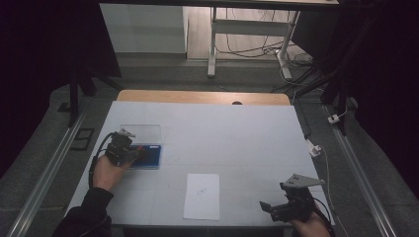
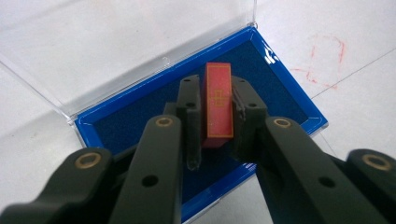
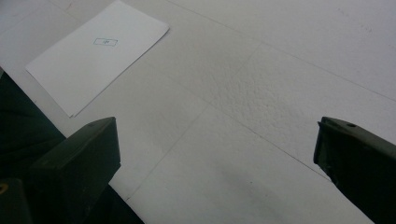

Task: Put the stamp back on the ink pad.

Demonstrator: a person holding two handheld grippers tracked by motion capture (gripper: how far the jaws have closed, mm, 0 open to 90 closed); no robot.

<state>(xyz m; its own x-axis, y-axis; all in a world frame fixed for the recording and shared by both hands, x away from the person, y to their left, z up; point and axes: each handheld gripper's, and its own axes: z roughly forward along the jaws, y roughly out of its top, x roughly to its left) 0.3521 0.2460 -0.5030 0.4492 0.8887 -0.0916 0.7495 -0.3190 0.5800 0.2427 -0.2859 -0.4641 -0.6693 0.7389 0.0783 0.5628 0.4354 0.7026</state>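
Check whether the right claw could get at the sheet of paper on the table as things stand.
Probably yes. The right claw stands open with nothing between its jaws, and bare table lies between it and the sheet of paper. The left claw is away at the blue case.

The room is dim, dark at both sides. A white table (image 1: 237,133) fills the middle, with a strip of bare wood (image 1: 202,97) along its far edge. Grey floor (image 1: 163,74) lies around it, with metal rails (image 1: 47,173) running down either side. Beyond stands a white desk frame (image 1: 247,27) on paler, lit floor, loose cables (image 1: 257,49) tangled beneath it. A white panel (image 1: 143,27) stands to its left.
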